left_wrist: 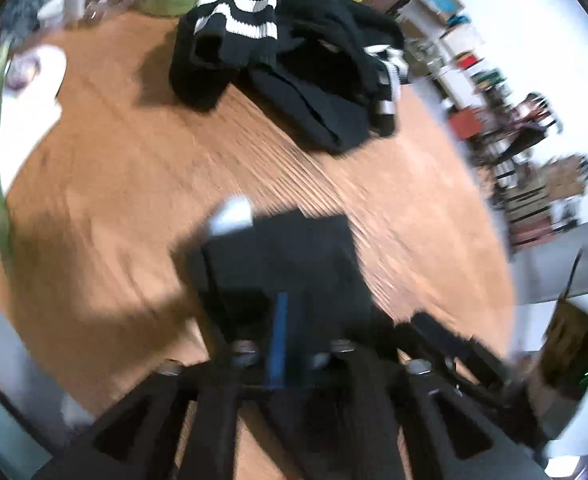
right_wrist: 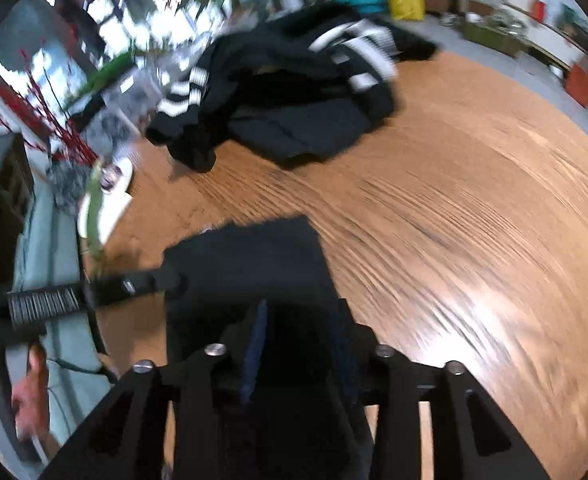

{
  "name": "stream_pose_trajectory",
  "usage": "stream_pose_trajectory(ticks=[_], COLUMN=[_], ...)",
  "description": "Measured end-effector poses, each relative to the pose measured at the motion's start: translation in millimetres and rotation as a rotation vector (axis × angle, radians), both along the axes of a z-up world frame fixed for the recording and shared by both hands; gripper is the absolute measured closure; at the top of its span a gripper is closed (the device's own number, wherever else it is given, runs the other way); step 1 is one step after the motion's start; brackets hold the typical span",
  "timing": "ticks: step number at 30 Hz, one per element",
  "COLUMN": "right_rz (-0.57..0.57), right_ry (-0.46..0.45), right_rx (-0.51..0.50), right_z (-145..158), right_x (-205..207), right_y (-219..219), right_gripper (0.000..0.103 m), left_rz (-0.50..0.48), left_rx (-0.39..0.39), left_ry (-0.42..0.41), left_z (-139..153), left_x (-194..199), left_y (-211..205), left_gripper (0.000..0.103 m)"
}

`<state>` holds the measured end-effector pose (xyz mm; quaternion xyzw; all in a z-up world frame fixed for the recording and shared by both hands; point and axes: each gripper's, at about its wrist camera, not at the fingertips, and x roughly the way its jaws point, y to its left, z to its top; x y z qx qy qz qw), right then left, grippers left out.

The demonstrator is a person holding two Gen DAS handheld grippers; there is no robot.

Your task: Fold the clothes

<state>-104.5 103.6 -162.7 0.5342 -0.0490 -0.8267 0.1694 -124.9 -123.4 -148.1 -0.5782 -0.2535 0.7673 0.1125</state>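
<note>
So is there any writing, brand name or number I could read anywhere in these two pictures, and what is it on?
None can be read.
White tag on the folded dark garment: blurred, no letters show.
Yellow bag behind the wooden table: any print is too blurred.
Boxes and books along the wall: too small and smeared.
Black clothes pile: only white stripes, no text.

The left gripper (left_wrist: pixel 294 320) is built of matte black plastic, with triangular cut-outs in its frame and silver bolt heads set across the finger mounts. A blue strip is seen along one finger (left_wrist: pixel 280 336). The right gripper (right_wrist: pixel 297 320) is made alike: black frame, triangular openings, round silver screws, and a blue ridged pad (right_wrist: pixel 256 344). Both are blurred.
</note>
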Motion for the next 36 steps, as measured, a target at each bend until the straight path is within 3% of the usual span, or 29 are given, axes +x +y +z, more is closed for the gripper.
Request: stream_pose_trajectory(ticks=[1,2,7,11,17,21,28,33,36], right_rz=[-0.030,-0.064,-0.246,-0.321,-0.342,-0.392,-0.435,-0.455,-0.442], right_ry=[0.009,0.012,-0.028,-0.114,-0.177,-0.176,-0.196,-0.225,-0.213], right_rx=[-0.005,-0.010,-0.084,-0.207,-0.321,-0.349,-0.402,-0.500,-0.464], right_z=[3,3,-9,-32,-52,-54,-56,-53,-49], right_x=[21,43,124,154,161,157,158,164,162], right_y=[14,28,78,83,63,59,61,60,49], right_gripper=[0.057,0.055,0.055,0.055,0.055,0.055,0.055,0.048,0.042], left_rz=[0.001,0.003,0.044,0.063,0.075,0.101,0.138,0.144,0.138], left_rx=[0.035,0.076,0.162,0.174,0.193,0.237,0.232,0.207,0.184], left_ry=[0.001,0.014,0.005,-0.064,-0.098,-0.070,-0.079,-0.077,-0.074], left_z=[-4,-6,-18,-33,-41,-35,-38,-41,-41], left_x=[11,24,66,90,108,117,124,126,128], left_y=[2,2,13,21,27,26,25,25,25], left_gripper=[0.044,0.041,0.041,0.041,0.041,0.041,0.041,0.041,0.041])
